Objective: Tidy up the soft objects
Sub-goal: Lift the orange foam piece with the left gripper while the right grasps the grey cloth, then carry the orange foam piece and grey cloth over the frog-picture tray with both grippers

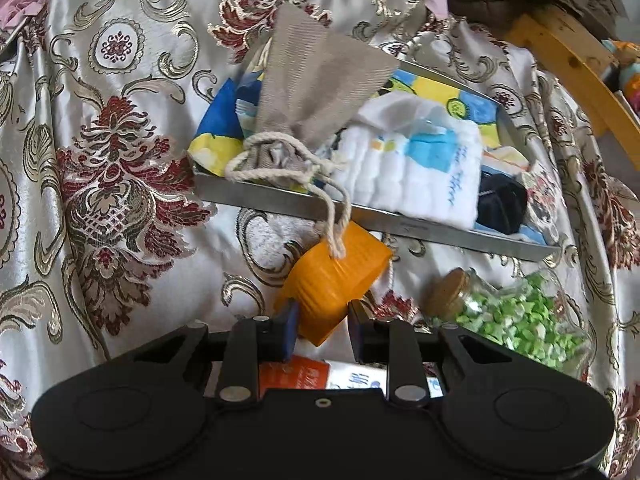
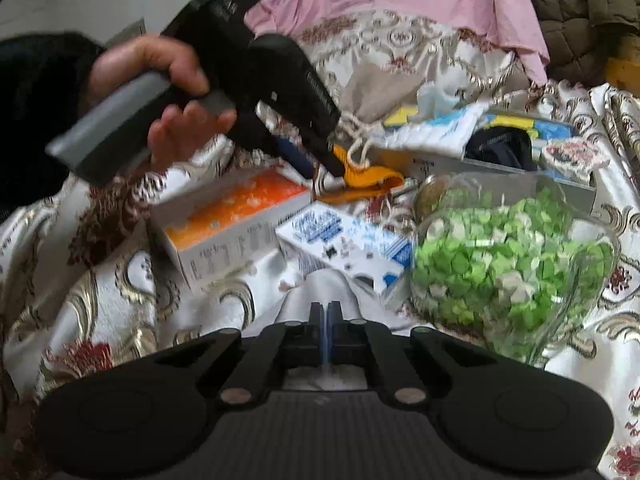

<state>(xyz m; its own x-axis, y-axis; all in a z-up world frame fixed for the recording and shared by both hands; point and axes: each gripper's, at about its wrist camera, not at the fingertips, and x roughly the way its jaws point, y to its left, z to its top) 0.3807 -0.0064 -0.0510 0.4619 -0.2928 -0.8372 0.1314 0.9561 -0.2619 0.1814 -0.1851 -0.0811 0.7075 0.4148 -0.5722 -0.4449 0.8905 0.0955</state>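
Orange soft piece (image 1: 334,284), clamped in the left gripper (image 1: 322,322) jaws just short of the metal tray (image 1: 280,202), likely bound for its cloths, drawstring pouch (image 1: 316,92) cord draped over it; right gripper (image 2: 324,334) jaws together, empty, hanging back.

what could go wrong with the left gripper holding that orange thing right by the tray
1. The cord of the grey pouch hangs over the tray edge onto the orange piece that the left gripper holds; moving it could snag the cord and drag the pouch out.
2. The glass jar of green bits lies on its side next to the fingers; a bump might roll it.
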